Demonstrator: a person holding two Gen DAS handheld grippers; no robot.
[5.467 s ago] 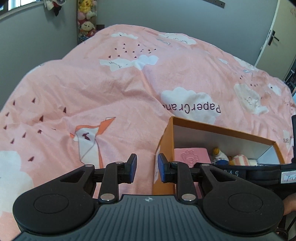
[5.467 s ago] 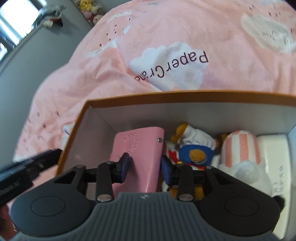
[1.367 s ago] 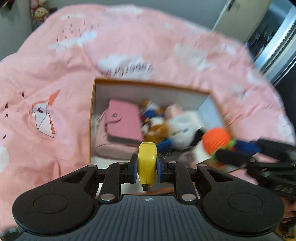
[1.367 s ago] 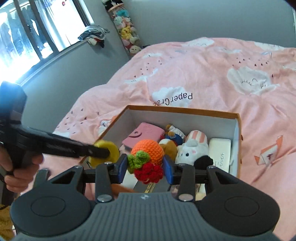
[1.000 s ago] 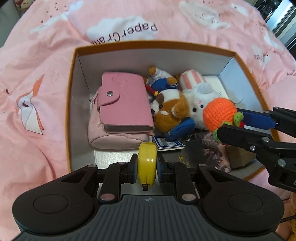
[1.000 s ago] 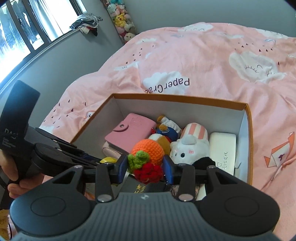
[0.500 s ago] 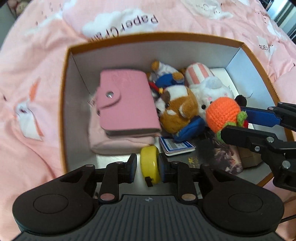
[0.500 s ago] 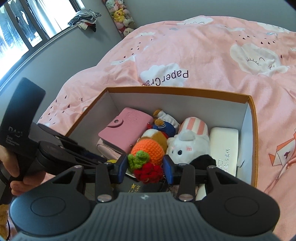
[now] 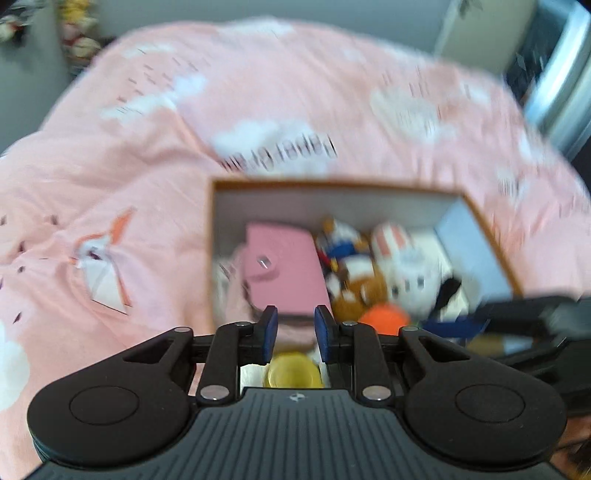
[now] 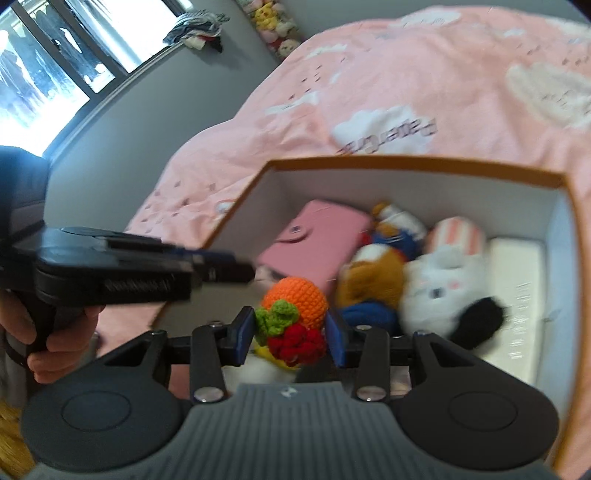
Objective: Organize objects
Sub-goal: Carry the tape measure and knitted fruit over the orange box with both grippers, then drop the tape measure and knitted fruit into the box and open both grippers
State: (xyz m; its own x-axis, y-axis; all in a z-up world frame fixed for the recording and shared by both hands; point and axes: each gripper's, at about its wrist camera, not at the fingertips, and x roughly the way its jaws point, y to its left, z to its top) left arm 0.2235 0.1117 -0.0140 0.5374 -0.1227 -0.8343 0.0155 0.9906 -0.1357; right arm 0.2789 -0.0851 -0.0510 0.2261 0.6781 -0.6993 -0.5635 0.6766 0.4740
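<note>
An orange-rimmed cardboard box (image 9: 332,183) lies on the pink bed and also shows in the right wrist view (image 10: 406,162). In it are a pink wallet (image 9: 284,269), a brown plush (image 10: 373,277) and a white plush (image 10: 439,288). My left gripper (image 9: 292,334) is open and empty above the box's near edge; a yellow tape measure (image 9: 293,373) lies below it in the box. My right gripper (image 10: 290,338) is shut on an orange crochet toy (image 10: 295,314) over the box. The left wrist view is blurred.
The pink cloud-print bedspread (image 9: 147,147) surrounds the box. A white flat case (image 10: 517,291) lies along the box's right wall. Grey walls, a window (image 10: 55,55) and stuffed toys (image 10: 273,26) stand beyond the bed.
My left gripper has opened, let the yellow tape measure drop into the box, and pulled back and up. My right gripper has lowered the crochet toy closer into the box.
</note>
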